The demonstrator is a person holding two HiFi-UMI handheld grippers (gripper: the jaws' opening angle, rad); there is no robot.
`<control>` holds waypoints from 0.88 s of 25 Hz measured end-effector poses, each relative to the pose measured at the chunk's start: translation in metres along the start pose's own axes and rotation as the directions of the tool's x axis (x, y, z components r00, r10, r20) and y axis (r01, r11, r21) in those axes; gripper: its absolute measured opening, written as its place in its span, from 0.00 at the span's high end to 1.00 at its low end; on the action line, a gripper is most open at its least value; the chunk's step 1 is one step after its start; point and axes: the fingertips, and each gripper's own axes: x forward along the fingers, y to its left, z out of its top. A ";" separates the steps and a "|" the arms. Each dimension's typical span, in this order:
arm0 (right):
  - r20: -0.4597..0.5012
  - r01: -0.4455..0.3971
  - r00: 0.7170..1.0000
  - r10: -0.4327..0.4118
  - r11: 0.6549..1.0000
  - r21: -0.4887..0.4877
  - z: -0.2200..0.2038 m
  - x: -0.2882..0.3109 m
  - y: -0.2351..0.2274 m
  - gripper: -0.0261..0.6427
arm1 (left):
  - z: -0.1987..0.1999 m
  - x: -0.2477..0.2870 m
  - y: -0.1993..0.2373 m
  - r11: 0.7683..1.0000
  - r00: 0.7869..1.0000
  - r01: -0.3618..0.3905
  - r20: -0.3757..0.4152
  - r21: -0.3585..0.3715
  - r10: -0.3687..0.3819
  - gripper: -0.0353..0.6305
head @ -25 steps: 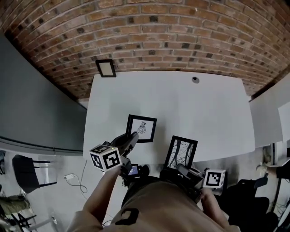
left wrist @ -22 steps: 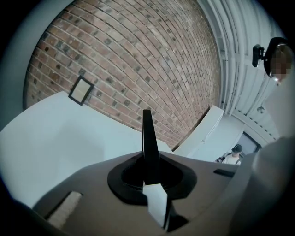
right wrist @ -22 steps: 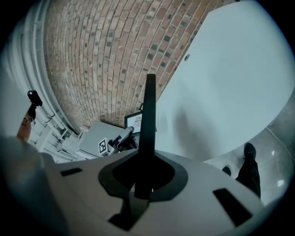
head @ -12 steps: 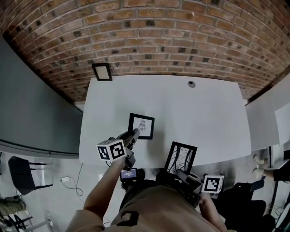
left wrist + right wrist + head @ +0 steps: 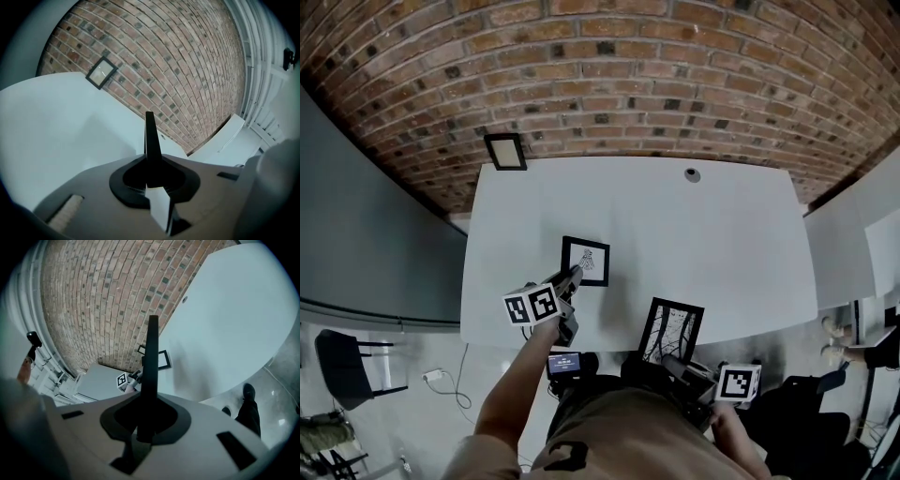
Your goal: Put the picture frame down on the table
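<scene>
1. One brick wall [image 5: 609, 75] fills the far side of the head view, bowed by the lens.
2. One white table [image 5: 722, 244] stands against it and is the widest thing below the wall.
3. At the bottom edge we see the person's tan-clad torso [image 5: 619, 431], with an arm running to each tool.
4. Larger picture frame [image 5: 672, 330]: black rim, print of dark branching lines. It stands tilted at the table's near edge, right of centre, face towards the head camera. The right gripper [image 5: 675, 361] clamps it from below. In the right gripper view the jaws are narrow and closed on the frame, which shows edge-on as a thin black bar [image 5: 149, 371]. We cannot tell whether its foot touches the tabletop.
5. Smaller picture frame [image 5: 585, 261]: black rim, white mat, small dark sketch. It is on the table left of centre, well apart from the larger one. The left gripper [image 5: 575, 274] meets its near-left corner. In the left gripper view the jaws are drawn narrow on a thin black edge [image 5: 150, 136], which we read as this frame seen edge-on. We cannot tell whether it lies flat or leans.
6. Two marker cubes, one on the left tool [image 5: 532, 306] and one on the right [image 5: 737, 382].
7. One little dark frame [image 5: 505, 151] sits just beyond the table's far-left corner, at the wall.
8. One small round thing [image 5: 691, 174] lies on the table's far side near the wall. It is too small for us to identify.
</scene>
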 end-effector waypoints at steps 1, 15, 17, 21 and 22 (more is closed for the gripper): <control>0.000 0.001 1.000 -0.001 1.000 0.000 0.000 0.000 -0.001 0.92 | -0.002 0.002 0.001 1.000 1.000 0.000 -0.003 -0.003 0.000 0.90; -0.014 0.003 1.000 -0.003 1.000 0.002 0.001 0.002 -0.002 0.92 | -0.004 0.023 0.015 0.999 0.999 -0.040 -0.018 -0.007 0.040 0.90; -0.015 0.002 1.000 -0.002 1.000 0.001 0.002 0.003 -0.003 0.92 | -0.003 0.023 0.018 0.999 0.999 -0.047 -0.016 -0.016 0.046 0.90; -0.019 0.003 1.000 -0.003 1.000 0.010 0.002 0.005 -0.004 0.92 | -0.007 0.023 0.027 0.997 0.996 -0.081 -0.030 -0.003 0.080 0.88; -0.022 -0.001 1.000 0.002 1.000 0.007 0.002 0.006 -0.003 0.92 | -0.007 0.023 0.029 0.996 0.995 -0.088 -0.035 0.001 0.088 0.87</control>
